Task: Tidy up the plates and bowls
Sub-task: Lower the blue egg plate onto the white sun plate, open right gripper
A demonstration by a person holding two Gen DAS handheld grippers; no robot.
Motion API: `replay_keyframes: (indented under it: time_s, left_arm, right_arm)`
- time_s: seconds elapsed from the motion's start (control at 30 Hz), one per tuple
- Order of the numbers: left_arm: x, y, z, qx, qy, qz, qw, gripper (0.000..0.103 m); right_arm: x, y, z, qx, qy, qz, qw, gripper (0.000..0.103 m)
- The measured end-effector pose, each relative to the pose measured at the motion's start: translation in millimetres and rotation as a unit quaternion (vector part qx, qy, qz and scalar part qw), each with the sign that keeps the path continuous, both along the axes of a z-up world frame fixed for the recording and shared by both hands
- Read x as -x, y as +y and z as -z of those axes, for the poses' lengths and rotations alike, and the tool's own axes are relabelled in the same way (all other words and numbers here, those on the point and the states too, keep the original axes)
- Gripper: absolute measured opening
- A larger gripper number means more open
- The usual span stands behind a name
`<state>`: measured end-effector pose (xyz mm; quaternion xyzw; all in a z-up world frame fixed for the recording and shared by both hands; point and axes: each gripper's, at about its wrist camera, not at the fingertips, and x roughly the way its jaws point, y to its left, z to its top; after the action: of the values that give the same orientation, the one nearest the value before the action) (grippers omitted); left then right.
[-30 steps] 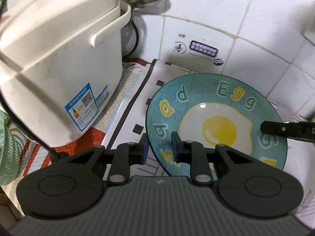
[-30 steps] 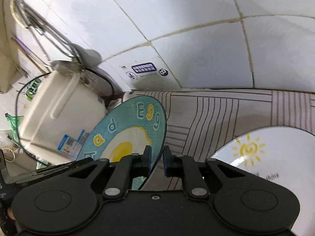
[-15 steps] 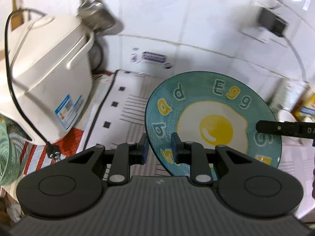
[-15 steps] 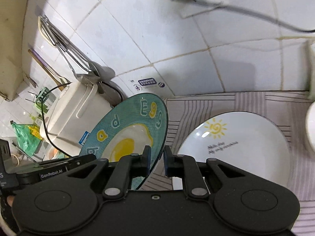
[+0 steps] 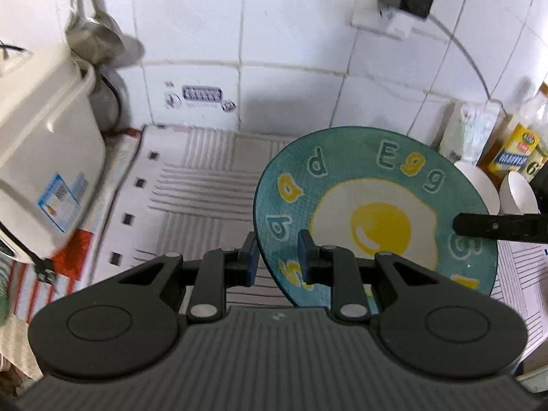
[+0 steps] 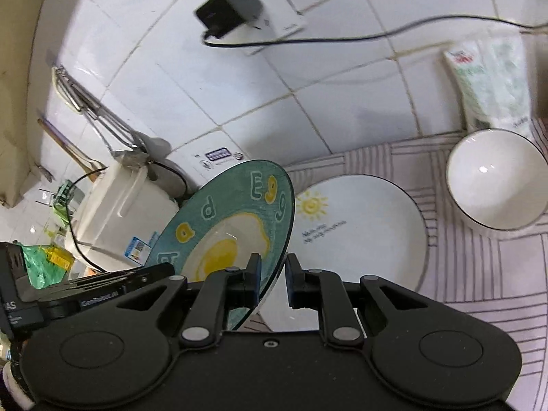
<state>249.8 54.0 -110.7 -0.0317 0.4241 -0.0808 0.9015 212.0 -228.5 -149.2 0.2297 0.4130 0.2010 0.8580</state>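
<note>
A: Two grippers, your left gripper (image 5: 276, 257) and right gripper (image 6: 272, 281), each pinch the teal egg plate (image 5: 373, 212) by opposite rims.

B: Plate location?

A: Tilted, off the striped mat (image 6: 479, 274), beside the white sun plate (image 6: 359, 229) and white bowl (image 6: 496, 178).

Glossy glazed ceramic on the teal egg plate (image 5: 373, 205), smooth, with a bright glint on the yolk. Same shiny white glaze on the sun plate (image 6: 359, 226) and the bowl (image 6: 493, 178). Matt black plastic on the left tool (image 5: 275, 257) and right tool (image 6: 272, 279), ribbed on the body, with small metal pins. Woven, matt striped cloth (image 5: 191, 185) over the desk. Smooth cream plastic on the rice cooker (image 5: 44, 157). Glossy white wall tiles (image 5: 191, 17), rough grout. Polished metal ladle (image 5: 94, 39).
</note>
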Motion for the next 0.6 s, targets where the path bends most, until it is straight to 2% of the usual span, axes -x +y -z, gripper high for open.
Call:
replay_keyframes:
  time_s: [0.17, 0.6]
  left_arm:
    - [-11.1, -14.6, 20.5, 0.013, 0.028, 0.005, 0.9995, 0.022]
    - [-30.9, -47.1, 40.3, 0.004, 0.047, 0.02, 0.9987, 0.022]
  right_arm:
    - [-0.8, -17.7, 17.2, -0.004, 0.017, 0.015, 1.0, 0.019]
    - [-4.2, -48.2, 44.0, -0.019, 0.035, 0.043, 0.998, 0.019]
